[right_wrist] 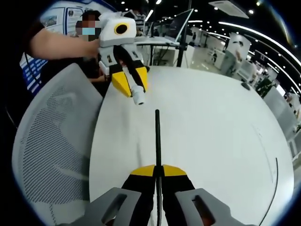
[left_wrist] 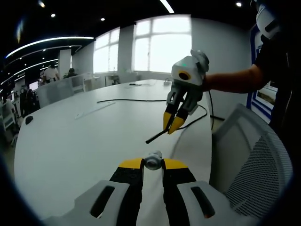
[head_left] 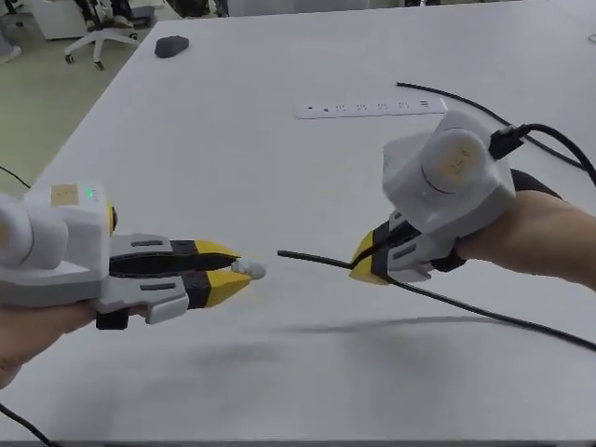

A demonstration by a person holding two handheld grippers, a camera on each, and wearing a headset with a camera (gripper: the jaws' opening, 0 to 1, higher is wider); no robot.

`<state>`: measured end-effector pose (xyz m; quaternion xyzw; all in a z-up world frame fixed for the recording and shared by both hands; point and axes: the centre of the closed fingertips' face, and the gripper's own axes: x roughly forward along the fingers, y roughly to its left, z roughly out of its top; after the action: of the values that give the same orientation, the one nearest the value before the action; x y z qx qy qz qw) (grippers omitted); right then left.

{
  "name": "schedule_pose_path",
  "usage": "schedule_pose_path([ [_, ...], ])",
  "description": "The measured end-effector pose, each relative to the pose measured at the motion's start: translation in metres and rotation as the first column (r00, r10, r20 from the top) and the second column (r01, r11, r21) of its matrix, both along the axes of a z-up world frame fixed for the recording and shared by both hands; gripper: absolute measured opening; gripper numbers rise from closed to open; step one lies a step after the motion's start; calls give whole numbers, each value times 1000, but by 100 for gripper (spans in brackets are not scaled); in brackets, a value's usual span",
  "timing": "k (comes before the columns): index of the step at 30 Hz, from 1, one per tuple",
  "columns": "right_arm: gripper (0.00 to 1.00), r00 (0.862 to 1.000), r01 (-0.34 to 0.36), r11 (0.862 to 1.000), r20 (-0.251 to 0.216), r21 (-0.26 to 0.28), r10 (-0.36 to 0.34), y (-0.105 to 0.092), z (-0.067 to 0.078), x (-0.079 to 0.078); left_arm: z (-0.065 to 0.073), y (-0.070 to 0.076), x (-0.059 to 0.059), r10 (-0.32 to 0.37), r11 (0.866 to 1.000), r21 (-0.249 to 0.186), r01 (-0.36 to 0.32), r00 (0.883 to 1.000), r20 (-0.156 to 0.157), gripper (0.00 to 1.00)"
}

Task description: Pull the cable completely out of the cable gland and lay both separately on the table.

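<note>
Left gripper (head_left: 233, 268) at the left of the head view, lying on its side and pointing right, jaws nearly closed and pinching the small white cable gland (head_left: 250, 270) at the yellow tips; the gland sticks out past the tips. In the left gripper view the gland sits right between the two yellow pads, jaws narrowed to its width. Just right of the gland there is a clear gap, then the free end of the black cable (head_left: 307, 258), so cable and gland are apart, not touching. The cable runs right into the right gripper (head_left: 365, 265), which points left and down. Its jaws are closed tight on the cable a little back from the free end; the right gripper view shows the cable coming straight out from between the closed yellow tips. Behind the right gripper the cable trails off down and right across the white table (head_left: 233, 158). Both grippers and what they hold are up off the table top, soft shadows below them. Farther back on the table: a dark mouse (head_left: 171, 45) at the upper left, a white power strip (head_left: 372, 108) at centre right, and another black lead curving off right of the strip.
</note>
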<state>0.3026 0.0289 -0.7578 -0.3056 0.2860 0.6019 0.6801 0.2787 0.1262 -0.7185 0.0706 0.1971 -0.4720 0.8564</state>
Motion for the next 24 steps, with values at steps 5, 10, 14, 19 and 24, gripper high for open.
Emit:
schedule_pose_path([
  [5,0,999,-35,999,-19,15,36,24,-3,-6,-4,25,-6,63,998,-18,-63,998,-9,15],
  [10,0,997,-63,997,-34,40,64,56,-6,-11,-13,49,-15,129,991,-26,-130,991,-29,15],
  [14,0,997,-46,994,-51,95,51,86,-4,-10,-19,70,-21,188,981,-41,-189,981,-38,15],
  [19,0,992,-28,985,-114,168,48,116,-4,-15,-26,89,-29,242,968,-61,-245,969,-47,15],
  [24,0,979,55,966,-203,252,-2,148,-5,-17,-35,105,-32,306,945,-99,-311,950,-64,15],
])
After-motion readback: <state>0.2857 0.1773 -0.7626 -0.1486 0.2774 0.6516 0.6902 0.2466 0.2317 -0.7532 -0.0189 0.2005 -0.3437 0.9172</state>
